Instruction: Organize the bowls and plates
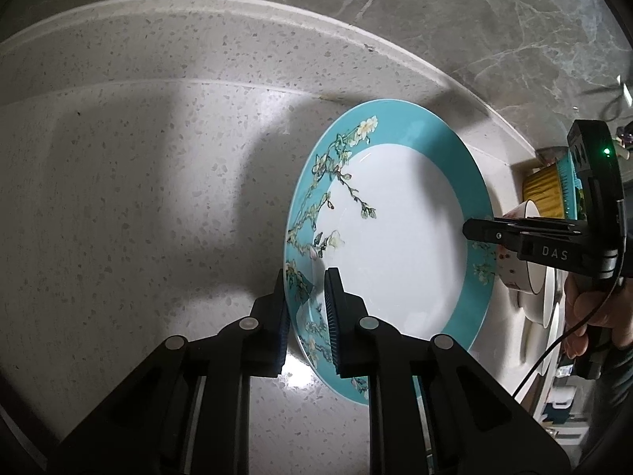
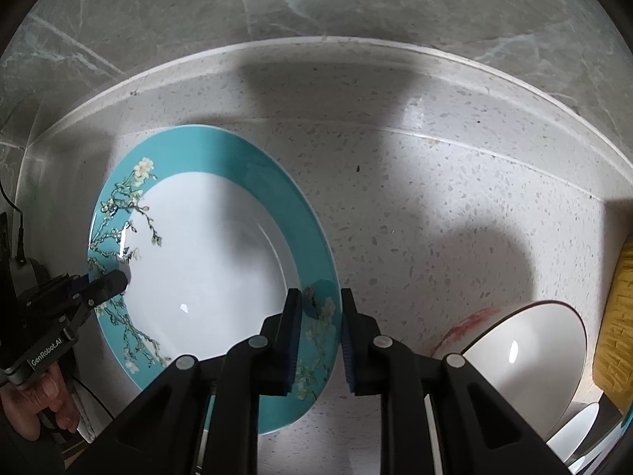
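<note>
— What have your tongs got?

— My left tongs [image 1: 306, 308] are clenched on the near rim of the plate [image 1: 395, 237], one blue pad under the teal border and the other on top of it. My right tongs [image 2: 320, 332] straddle the opposite rim of the same plate; the pads sit on either side of the flowered border, closed in on it, so I am grasping the plate from both sides.

— Can each tool be seen from the other side?

— Yes. From my left camera the right tongs come in from the right edge, their black tip on the teal border, with my hand [image 1: 589, 316] behind them. From my right camera the left tongs reach in from the lower left onto the branch pattern.

— Where is the plate?

— On the speckled counter [image 1: 138, 198], near its raised back edge and the grey marbled wall [image 2: 316, 0]. Whether it lies flat or is slightly lifted I cannot tell.

— And around it?

— To the right of the plate a white bowl [image 2: 522, 356] with a dark rim and red marks outside rests on other white dishes. Beyond it stands something yellow and ribbed [image 2: 617, 328].
</note>
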{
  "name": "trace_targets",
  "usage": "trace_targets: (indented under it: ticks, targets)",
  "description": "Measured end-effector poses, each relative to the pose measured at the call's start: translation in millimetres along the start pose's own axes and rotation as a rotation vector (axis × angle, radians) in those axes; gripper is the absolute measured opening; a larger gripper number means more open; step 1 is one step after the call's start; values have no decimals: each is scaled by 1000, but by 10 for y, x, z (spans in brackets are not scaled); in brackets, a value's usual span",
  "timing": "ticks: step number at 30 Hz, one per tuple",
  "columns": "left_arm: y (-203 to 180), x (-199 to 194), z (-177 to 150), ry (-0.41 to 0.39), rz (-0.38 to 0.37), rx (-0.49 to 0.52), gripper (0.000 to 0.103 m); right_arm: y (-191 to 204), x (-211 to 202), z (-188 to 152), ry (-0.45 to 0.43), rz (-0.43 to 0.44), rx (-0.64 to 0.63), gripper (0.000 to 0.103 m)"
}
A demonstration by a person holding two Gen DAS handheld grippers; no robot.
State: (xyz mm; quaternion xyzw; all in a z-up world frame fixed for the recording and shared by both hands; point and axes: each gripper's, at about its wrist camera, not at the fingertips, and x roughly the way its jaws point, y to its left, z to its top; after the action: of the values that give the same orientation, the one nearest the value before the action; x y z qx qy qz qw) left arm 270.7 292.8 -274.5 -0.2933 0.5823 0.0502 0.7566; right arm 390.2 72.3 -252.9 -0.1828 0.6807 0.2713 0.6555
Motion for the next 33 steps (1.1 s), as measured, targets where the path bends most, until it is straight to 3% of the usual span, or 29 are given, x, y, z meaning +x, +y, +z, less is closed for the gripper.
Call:
trace_targets:
  ticks: [18,33]
  targets:
    - [166,-162,71,5,-18,-38,13,-396,-252,26,14,64,15,19]
    - [-25,-388,-47,-1,-13,-8,13,-654,-550,-15,-4,61,25,19]
